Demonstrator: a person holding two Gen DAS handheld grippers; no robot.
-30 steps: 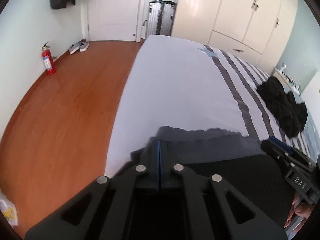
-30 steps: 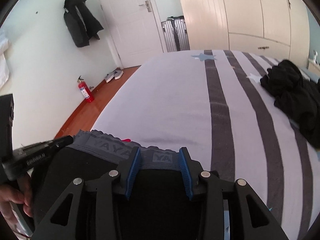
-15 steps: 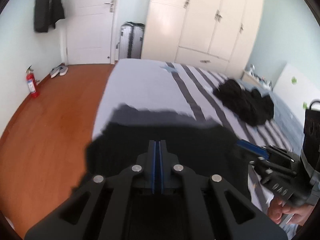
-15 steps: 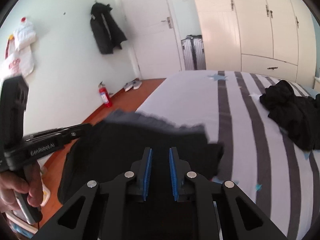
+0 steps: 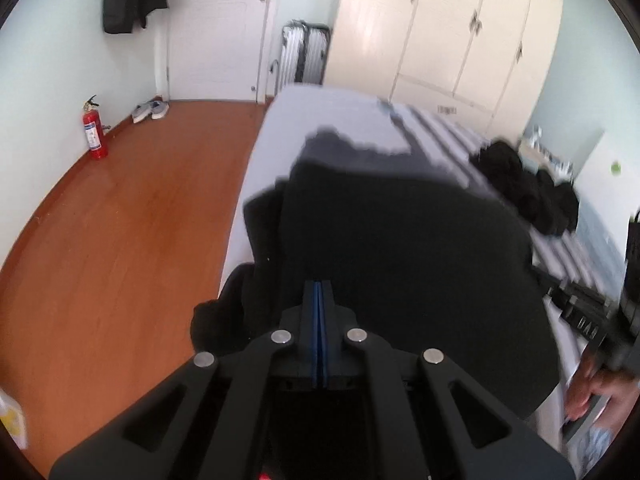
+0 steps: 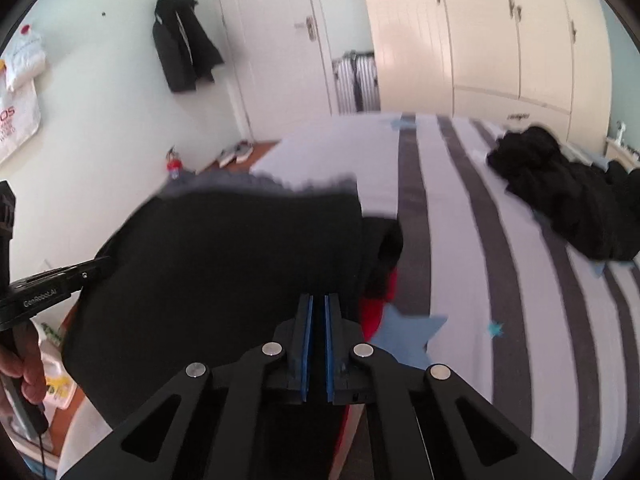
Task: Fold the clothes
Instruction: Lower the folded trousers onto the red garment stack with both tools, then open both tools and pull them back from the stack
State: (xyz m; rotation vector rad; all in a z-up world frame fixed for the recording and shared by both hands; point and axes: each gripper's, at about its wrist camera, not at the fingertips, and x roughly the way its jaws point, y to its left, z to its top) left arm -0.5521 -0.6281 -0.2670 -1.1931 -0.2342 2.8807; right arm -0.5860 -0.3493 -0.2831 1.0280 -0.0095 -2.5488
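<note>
The black knitted garment with a grey scalloped waistband [image 6: 224, 264] was held stretched between the two tools, lifted over the near left corner of the white, grey-striped bed [image 6: 460, 240]. The left tool [image 5: 319, 312] was clamped fully shut on one side of the cloth; the right tool [image 6: 316, 320] was nearly closed, a thin fold apparently pinched between its blue pads, though blur made this uncertain. The garment's long axis ran across from tool to tool, its waistband edge pointing away toward the far end of the bed. Both tools were equally near it. A heap of black clothes [image 6: 568, 200] lay toward the bed's right edge.
</note>
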